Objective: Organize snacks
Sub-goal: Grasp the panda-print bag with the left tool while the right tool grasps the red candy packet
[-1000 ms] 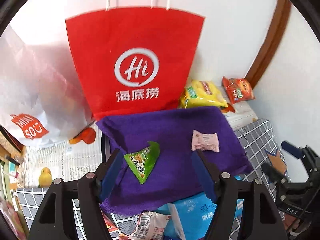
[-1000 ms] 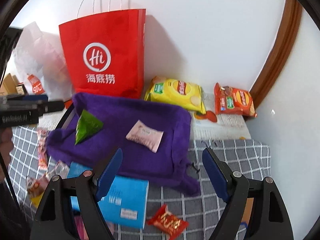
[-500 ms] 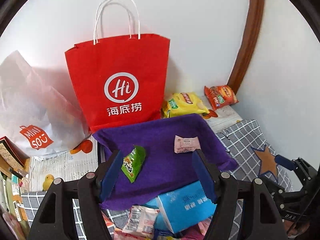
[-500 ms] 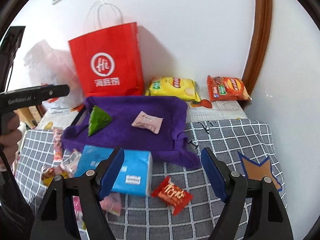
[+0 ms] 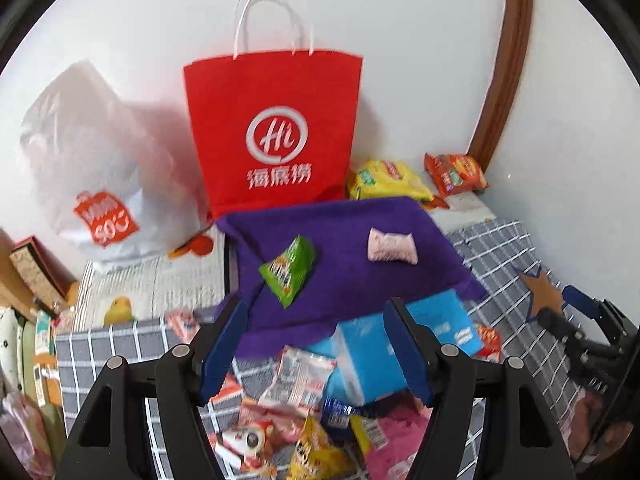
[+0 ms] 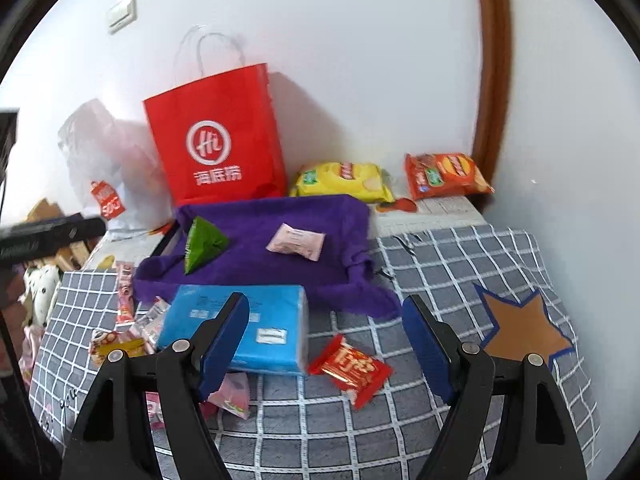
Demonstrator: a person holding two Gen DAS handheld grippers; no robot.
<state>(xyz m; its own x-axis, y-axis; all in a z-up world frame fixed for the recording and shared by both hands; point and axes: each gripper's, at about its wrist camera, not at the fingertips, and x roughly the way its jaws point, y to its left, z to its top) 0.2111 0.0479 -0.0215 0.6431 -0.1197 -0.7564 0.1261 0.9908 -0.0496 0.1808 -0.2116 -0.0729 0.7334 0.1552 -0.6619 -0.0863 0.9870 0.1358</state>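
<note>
Both the left claw (image 5: 312, 344) and the right claw (image 6: 326, 338) hung released and empty above a tabletop under a grey checked cloth (image 6: 448, 264). Beyond them a purple towel (image 6: 280, 252) carried a green packet (image 6: 202, 248) and a pink packet (image 6: 296, 241), backed by a red paper bag (image 6: 218, 140) against the white wall (image 6: 340, 60). A blue pack (image 6: 244, 328) and a red snack (image 6: 352, 368) lay just ahead of the right claw.

In the left wrist view the loose heap of crinkled snack wrappers (image 5: 304, 420) at the near edge of the grey checked tablecloth (image 5: 504, 248) is smeared, its print unreadable, and the picture's bottom edge cuts it off. The rectangular blue tissue pack (image 5: 372, 356) is partly hidden behind a blue finger pad (image 5: 404, 352). In the right wrist view a black bar (image 6: 48, 236) at the left edge is blurred, its lettering illegible.
</note>
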